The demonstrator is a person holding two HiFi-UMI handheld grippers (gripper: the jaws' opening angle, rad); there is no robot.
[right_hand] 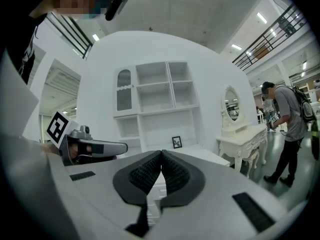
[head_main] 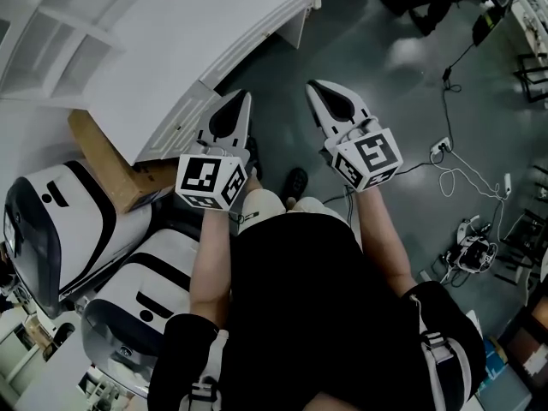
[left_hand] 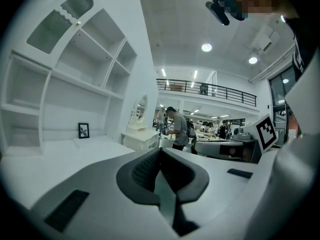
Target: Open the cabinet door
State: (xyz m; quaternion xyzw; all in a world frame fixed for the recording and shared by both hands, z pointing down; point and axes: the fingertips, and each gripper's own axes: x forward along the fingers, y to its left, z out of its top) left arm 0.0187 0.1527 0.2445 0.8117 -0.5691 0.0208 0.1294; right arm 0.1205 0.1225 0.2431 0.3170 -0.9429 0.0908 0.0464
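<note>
With the left gripper and the right gripper both pressed together on nothing, and the white cabinet standing well apart ahead, closed jaws could only bump its arched door, not catch it, unless they spread first.

Both are white plastic shells, the left gripper and the right gripper, each with a dark teardrop cutout, ribbed dark grey pads, and a white cube covered in black square markers. The person's got a black top, white buckled straps over the sleeves, and dark shoes.
</note>
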